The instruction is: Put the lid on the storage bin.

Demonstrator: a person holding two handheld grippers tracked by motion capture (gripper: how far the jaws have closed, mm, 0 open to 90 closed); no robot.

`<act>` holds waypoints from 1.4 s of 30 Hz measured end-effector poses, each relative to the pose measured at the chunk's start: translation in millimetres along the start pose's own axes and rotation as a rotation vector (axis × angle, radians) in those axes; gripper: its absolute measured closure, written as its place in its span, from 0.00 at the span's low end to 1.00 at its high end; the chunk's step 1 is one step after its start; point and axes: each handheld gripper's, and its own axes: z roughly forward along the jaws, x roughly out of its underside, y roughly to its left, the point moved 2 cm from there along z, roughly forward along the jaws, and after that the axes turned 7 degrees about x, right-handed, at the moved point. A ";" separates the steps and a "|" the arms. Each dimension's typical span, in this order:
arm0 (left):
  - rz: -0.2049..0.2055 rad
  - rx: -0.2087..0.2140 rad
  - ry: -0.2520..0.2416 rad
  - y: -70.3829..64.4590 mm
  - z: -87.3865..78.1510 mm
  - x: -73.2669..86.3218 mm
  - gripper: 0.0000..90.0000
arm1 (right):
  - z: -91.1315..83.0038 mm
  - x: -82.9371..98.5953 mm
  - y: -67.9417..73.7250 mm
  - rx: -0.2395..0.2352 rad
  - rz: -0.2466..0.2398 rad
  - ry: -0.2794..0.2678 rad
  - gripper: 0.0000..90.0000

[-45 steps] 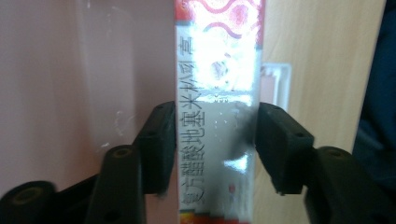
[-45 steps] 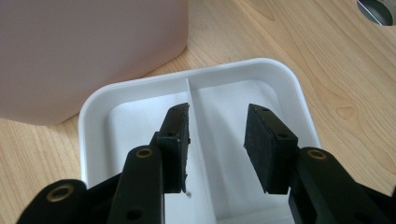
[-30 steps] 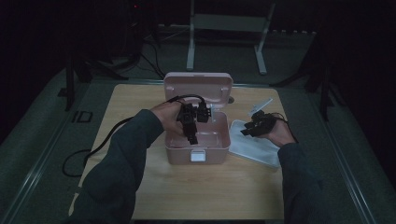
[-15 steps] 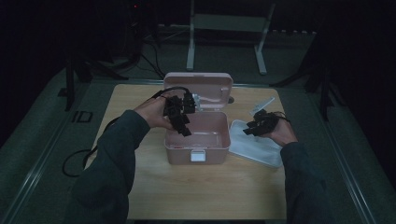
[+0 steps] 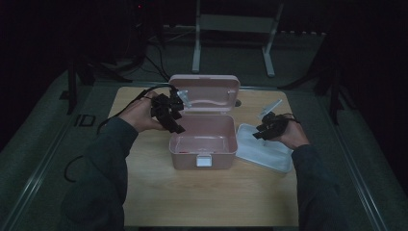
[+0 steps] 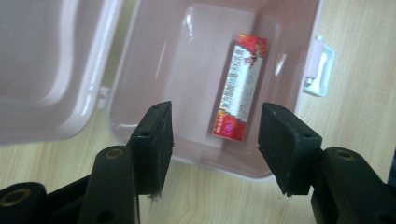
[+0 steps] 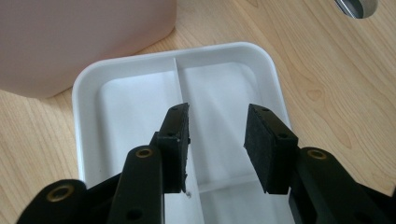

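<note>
Table (image 5: 159, 202) fills frame centre. Pink box (image 5: 204, 144) mid-frame, lid open toward top. White tray (image 5: 267, 151) just right of box. Left gripper (image 5: 168, 113) over box's left edge, jaws apart, empty. Right gripper (image 5: 267, 127) above tray, jaws apart, empty. Red packet (image 6: 240, 86) lies flat in box, long axis near-vertical in left gripper view, along box's latch-side wall.

left tongs (image 5: 177, 126) withdrawn leftward from pink box (image 5: 204, 144)
</note>
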 end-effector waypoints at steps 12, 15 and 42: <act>-0.068 -0.079 -0.121 6.4 -13.0 20.5 0.50 | -0.7 2.8 0.5 0.008 -0.028 0.049 0.68; -0.081 -0.105 -0.151 5.9 -17.7 23.4 0.50 | -0.9 2.8 0.9 0.017 -0.034 0.052 0.69; -0.294 -0.244 -0.405 29.3 -19.8 79.0 0.49 | 7.7 4.1 8.1 0.001 -0.123 0.190 0.77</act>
